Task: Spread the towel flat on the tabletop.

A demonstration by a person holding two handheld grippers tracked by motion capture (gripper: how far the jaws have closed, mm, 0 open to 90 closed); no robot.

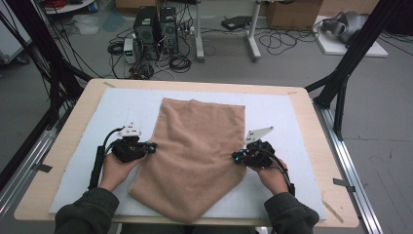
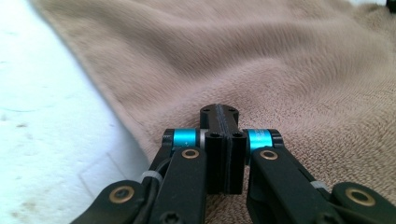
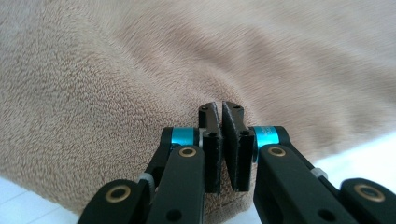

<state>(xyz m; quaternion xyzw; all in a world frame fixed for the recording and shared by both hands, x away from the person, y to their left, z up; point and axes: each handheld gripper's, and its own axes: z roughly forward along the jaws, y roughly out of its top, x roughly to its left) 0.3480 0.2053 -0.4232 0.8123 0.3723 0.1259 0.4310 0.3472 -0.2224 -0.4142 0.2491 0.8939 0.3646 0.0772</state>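
Left gripper (image 1: 152,146): jaws pressed together at the towel's (image 1: 195,156) 9 o'clock edge; whether cloth is pinched, I cannot tell.
Towel: mid-table, long axis 12 to 6.
Right gripper (image 1: 235,157): at the 3 o'clock edge, jaws nearly closed, a sliver apart; equally near.

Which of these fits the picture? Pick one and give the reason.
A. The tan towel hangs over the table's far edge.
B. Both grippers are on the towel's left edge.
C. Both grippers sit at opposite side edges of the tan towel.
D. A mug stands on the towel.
C: in the high view the left gripper meets the tan towel at its left edge and the right gripper meets it at its right edge.
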